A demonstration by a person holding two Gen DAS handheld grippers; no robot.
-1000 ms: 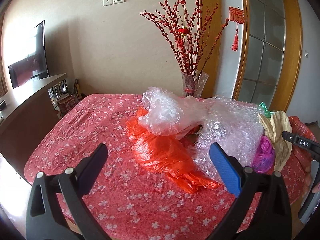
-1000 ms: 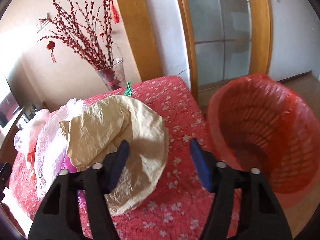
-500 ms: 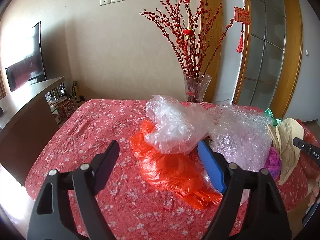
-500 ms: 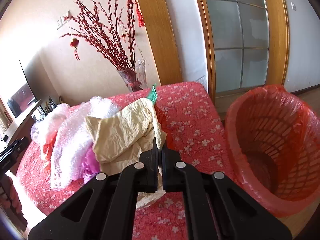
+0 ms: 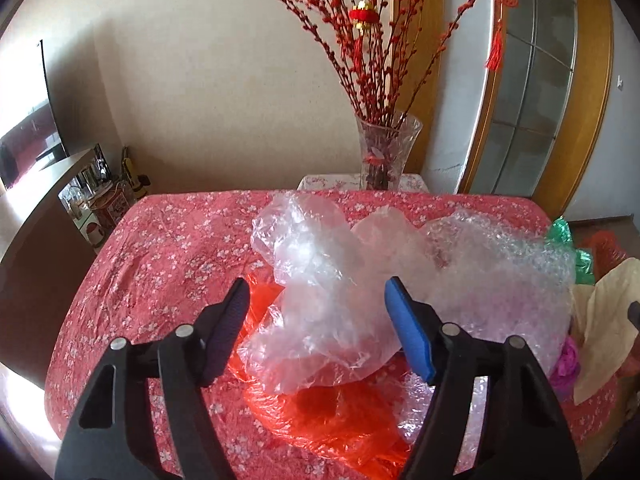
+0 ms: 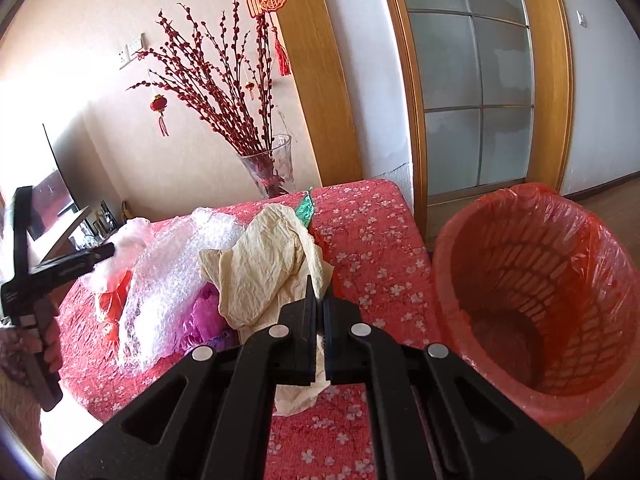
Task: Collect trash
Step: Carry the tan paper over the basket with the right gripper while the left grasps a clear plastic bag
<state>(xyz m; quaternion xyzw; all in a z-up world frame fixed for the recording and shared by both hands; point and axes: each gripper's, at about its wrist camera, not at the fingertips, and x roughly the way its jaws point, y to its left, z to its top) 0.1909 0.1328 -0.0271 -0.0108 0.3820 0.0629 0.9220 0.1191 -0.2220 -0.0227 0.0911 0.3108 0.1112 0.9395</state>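
floral tablecloth (image 5: 168,248); left hand-held gripper (image 5: 316,320) closing around crinkly clear film (image 5: 320,280), right hand-held gripper (image 6: 318,304) pinching creased beige paper (image 6: 264,268).

Red white-flowered tablecloth (image 5: 168,248), orange-red bag (image 5: 320,420), cream paper (image 6: 264,264).

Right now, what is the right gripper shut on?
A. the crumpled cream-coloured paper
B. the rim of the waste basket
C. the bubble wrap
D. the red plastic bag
A: in the right wrist view the right gripper has its jaws closed together on the crumpled cream-coloured paper, which sticks out above and below them; the waste basket stands apart to the side.
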